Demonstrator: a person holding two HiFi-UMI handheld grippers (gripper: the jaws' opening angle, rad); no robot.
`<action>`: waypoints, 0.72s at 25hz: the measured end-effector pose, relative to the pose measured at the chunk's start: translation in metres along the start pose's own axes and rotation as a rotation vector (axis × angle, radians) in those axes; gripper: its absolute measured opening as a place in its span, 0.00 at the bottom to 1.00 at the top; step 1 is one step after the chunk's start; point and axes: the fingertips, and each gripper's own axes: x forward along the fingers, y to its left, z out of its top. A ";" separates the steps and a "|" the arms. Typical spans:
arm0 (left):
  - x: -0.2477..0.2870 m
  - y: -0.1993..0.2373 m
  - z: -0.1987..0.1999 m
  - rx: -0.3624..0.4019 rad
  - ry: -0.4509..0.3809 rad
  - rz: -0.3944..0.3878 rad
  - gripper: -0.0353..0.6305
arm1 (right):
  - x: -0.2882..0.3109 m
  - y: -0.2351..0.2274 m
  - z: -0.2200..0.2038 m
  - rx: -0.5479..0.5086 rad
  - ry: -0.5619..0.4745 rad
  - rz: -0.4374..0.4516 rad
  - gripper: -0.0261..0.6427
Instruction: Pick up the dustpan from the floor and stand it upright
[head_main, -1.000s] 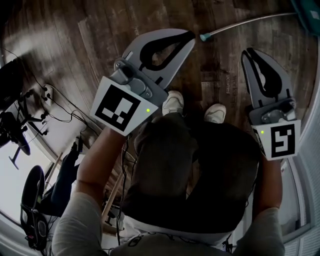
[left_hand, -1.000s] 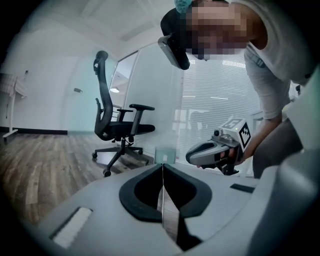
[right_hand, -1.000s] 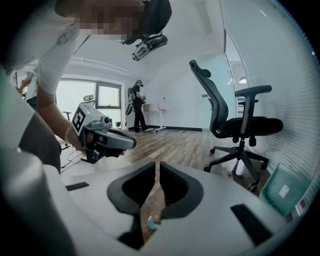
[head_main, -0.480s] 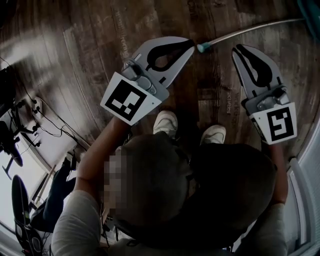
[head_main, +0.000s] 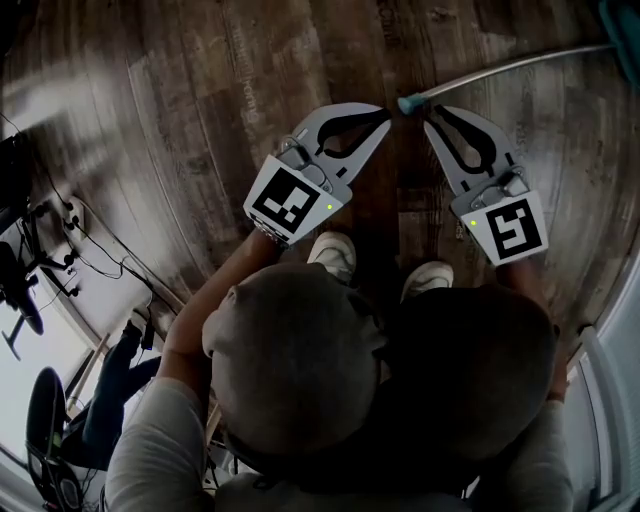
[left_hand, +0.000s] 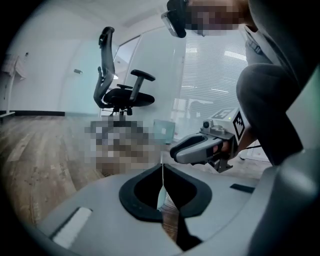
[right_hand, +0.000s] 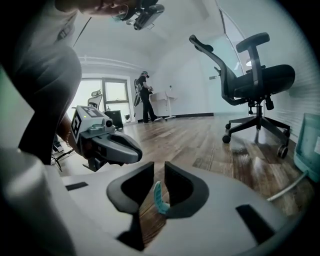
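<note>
Left gripper (head_main: 385, 117) and right gripper (head_main: 430, 108) have sunk toward the dustpan handle (head_main: 500, 69). Left is closed, right barely parted and empty; bumping may roll the handle away.

Head view steeply down, gripper views low, level, all share wooden floor (head_main: 200, 120)

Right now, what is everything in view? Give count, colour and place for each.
dustpan: one, teal, floor, far right
dustpan handle: one, silver with teal cap, lying on floor ahead of both tools
office chair: one, black, near the dustpan
person: one, dark clothes, far across room
cables: several, dark, floor at left
shoes: two, white, under the tools
left tool: one, grey, shut, left of cap
right tool: one, grey, slightly open, right of cap
</note>
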 end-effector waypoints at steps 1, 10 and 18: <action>0.001 0.000 -0.005 -0.011 0.004 0.003 0.06 | 0.002 0.001 -0.003 -0.006 0.004 -0.002 0.09; 0.013 0.014 -0.034 -0.041 0.004 0.056 0.06 | 0.030 0.000 -0.038 -0.014 0.016 -0.017 0.17; 0.017 0.015 -0.051 -0.071 0.023 0.069 0.06 | 0.048 0.005 -0.062 -0.003 0.045 -0.001 0.18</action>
